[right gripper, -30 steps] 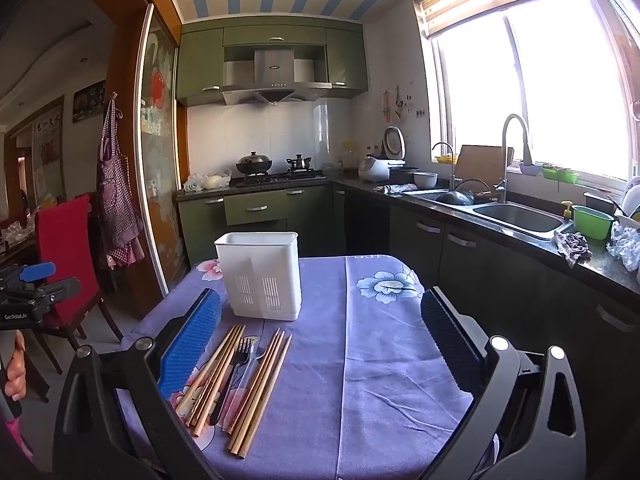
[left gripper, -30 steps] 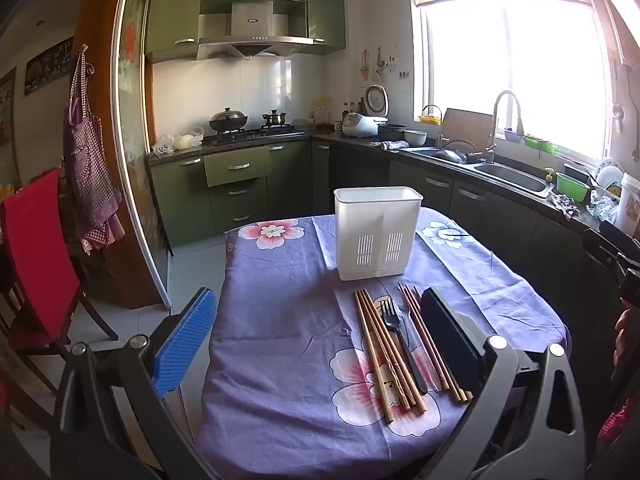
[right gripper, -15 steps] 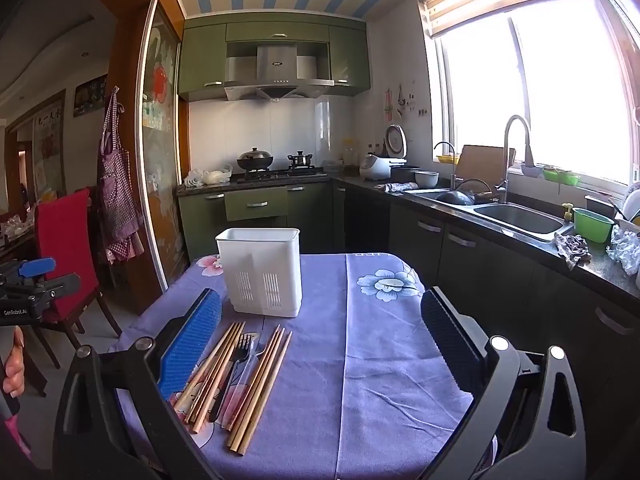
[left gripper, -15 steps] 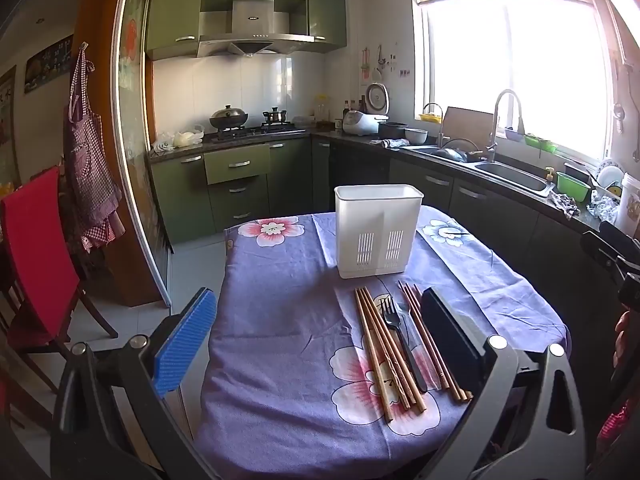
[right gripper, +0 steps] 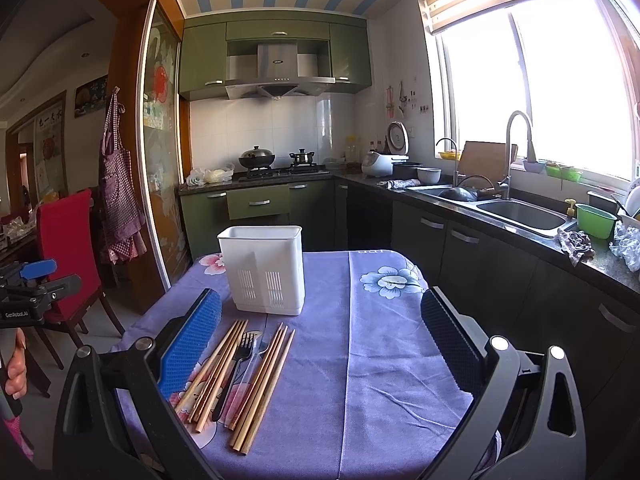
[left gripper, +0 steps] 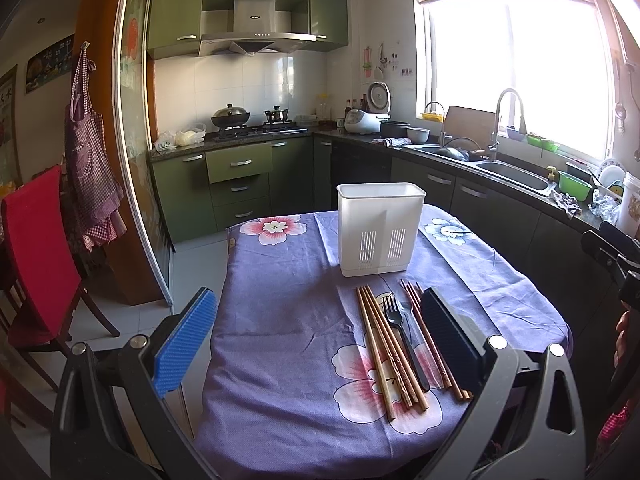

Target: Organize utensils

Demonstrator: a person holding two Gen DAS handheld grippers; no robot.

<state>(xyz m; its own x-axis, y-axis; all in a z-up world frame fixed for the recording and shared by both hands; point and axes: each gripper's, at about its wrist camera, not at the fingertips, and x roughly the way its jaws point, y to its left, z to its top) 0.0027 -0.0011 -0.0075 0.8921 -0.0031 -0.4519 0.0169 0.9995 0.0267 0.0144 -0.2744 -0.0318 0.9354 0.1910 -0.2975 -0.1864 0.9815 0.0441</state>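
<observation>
A white slotted utensil holder (left gripper: 378, 232) (right gripper: 264, 270) stands upright on the purple flowered tablecloth (left gripper: 288, 320) (right gripper: 384, 360). In front of it lie two bundles of wooden chopsticks (left gripper: 386, 352) (right gripper: 218, 364), with a black fork (left gripper: 402, 332) (right gripper: 236, 364) and a clear plastic utensil (right gripper: 256, 356) between them. My left gripper (left gripper: 316, 332) is open above the near table edge, its right pad beside the right-hand chopsticks (left gripper: 432, 344). Over the cloth to the right of the utensils, my right gripper (right gripper: 320, 336) is open and holds nothing.
A red chair (left gripper: 36, 256) and a hanging apron (left gripper: 90, 176) are at the left. Green cabinets with a stove (left gripper: 248, 128) stand behind, and a counter with a sink (right gripper: 520, 212) runs along the right. A hand (right gripper: 16, 368) holds the other gripper at the left edge.
The right wrist view has shifted very slightly. The utensils and holder have not moved, and both grippers stay open.
</observation>
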